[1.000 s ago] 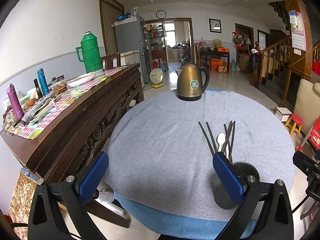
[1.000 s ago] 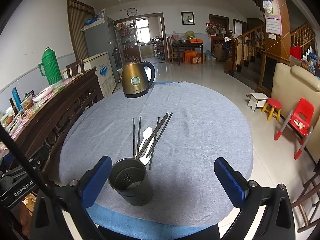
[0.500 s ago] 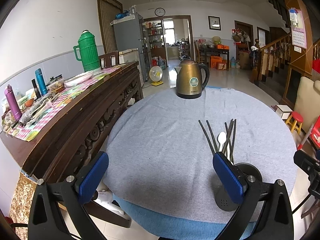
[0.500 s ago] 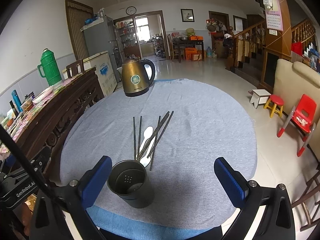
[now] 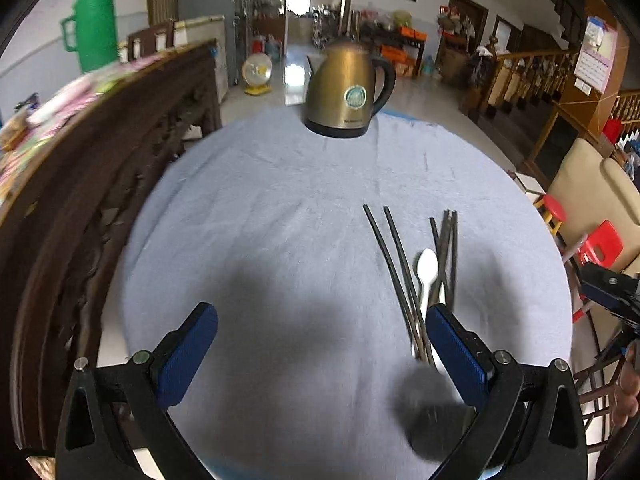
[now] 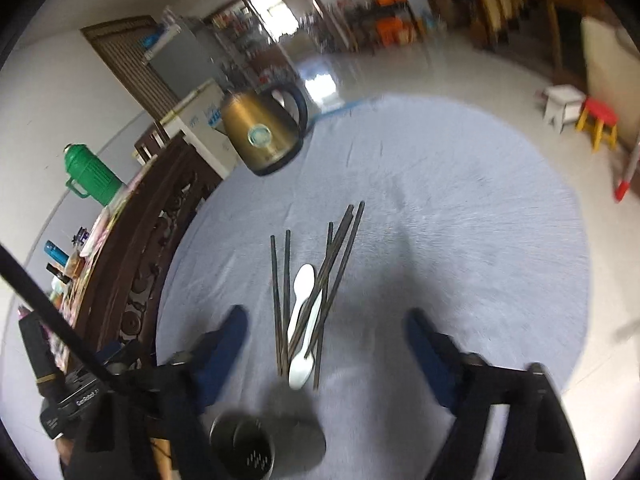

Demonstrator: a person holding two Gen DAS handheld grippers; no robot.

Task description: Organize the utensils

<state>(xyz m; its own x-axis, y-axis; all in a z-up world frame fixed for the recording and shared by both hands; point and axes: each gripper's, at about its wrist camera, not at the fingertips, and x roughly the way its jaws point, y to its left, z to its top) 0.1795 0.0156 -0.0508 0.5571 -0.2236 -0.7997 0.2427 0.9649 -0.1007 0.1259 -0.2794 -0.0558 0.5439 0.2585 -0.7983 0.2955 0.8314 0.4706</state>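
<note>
The task is at its opening reach: nothing has been picked up, and the utensils all lie loose on the grey-blue cloth of the round table [image 5: 280, 208]. The dark chopsticks [image 6: 280, 296] lie in a rough fan, some crossing each other, with two white spoons [image 6: 302, 320] among them, one partly under a crossing stick. The dark utensil holder [image 6: 244, 450] stands upright at the near edge of the table, just short of the near ends of the sticks, and appears empty. The right gripper [image 6: 326, 340] hangs over the pile, tilted down toward it, its blue pads spread wide with the chopsticks and spoons lying between them in the right wrist view; it grips nothing. The left gripper [image 5: 320, 348] is likewise wide apart and empty, angled down over bare cloth, with the pile near its right pad and the holder a blurred dark shape low beside that pad. The next move probably calls for the right gripper to descend and close across a single chopstick or an outer pair, then tip it upright into the holder; the crossed sticks may drag neighbours along. A bronze kettle [image 5: 346, 94] stands at the far edge, well apart from the work
</note>
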